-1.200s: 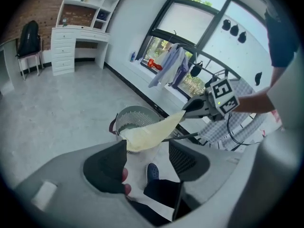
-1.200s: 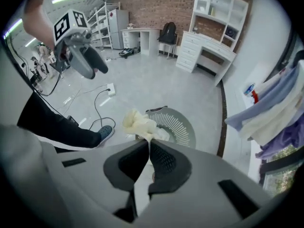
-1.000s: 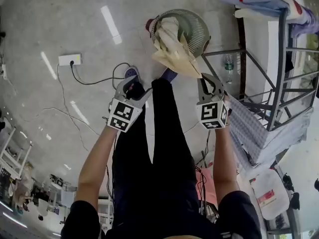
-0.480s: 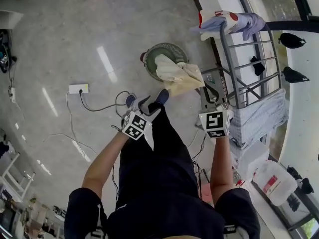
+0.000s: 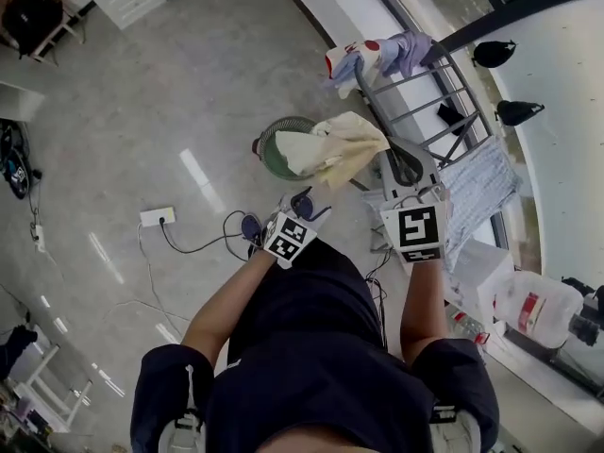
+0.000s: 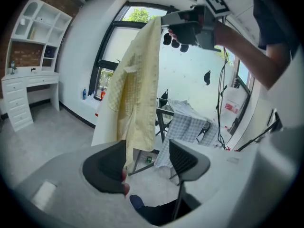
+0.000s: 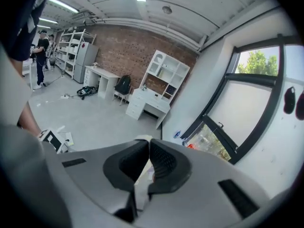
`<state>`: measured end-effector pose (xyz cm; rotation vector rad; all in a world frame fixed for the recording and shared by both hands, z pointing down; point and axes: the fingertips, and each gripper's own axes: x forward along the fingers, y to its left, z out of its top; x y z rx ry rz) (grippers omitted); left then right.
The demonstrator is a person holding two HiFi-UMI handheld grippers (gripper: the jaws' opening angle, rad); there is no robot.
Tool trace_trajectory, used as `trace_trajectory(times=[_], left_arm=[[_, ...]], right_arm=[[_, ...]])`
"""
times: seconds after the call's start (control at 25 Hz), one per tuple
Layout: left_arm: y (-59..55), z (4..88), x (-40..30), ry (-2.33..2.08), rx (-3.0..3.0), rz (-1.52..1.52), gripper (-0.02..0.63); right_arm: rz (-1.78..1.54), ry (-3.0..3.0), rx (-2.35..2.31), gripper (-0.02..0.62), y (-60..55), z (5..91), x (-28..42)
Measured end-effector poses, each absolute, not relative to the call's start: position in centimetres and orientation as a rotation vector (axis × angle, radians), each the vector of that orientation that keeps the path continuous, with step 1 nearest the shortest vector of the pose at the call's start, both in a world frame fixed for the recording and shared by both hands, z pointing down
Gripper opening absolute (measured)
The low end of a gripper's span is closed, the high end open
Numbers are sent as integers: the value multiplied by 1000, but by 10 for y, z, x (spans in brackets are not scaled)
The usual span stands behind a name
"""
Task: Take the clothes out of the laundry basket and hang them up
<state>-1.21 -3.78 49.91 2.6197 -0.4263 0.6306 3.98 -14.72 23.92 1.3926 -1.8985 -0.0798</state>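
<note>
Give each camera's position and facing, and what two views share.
Head view: on the head, facing steeply down at laundry basket; shows torso, arms, left tool, right tool.
Left gripper view: on the left tool, facing the window past open jaws; shows the right forearm.
Right gripper view: on the right tool, jaws shut on the yellow shirt, facing a brick wall; shows a sleeve.
Head and left gripper views share the yellow shirt.

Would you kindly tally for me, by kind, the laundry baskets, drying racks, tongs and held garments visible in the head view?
laundry basket: 1
drying rack: 1
tongs: 2 (left tongs open, right tongs shut)
held garments: 1, the yellow shirt in the right tongs
Total: 5
</note>
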Motion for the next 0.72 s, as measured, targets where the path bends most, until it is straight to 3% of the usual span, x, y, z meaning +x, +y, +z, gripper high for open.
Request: trace_trajectory(times=[0.48,0.52,0.6,0.72], left_arm=[[-18,473,53,-372,2669,748,265],[-20,476,49,-402,2659,751,215],[-25,478,38,-464,2642,758,51],[-37,476,21,-513,2606,725,29]], right_arm=[[-98,-1849,1550,9,-111,160,51],[-98,-1845,1561,9,-107,157,54],[-88,-1838,1586,9,-100,152,59],[-42,-1824,1645,9,-90,150,73]])
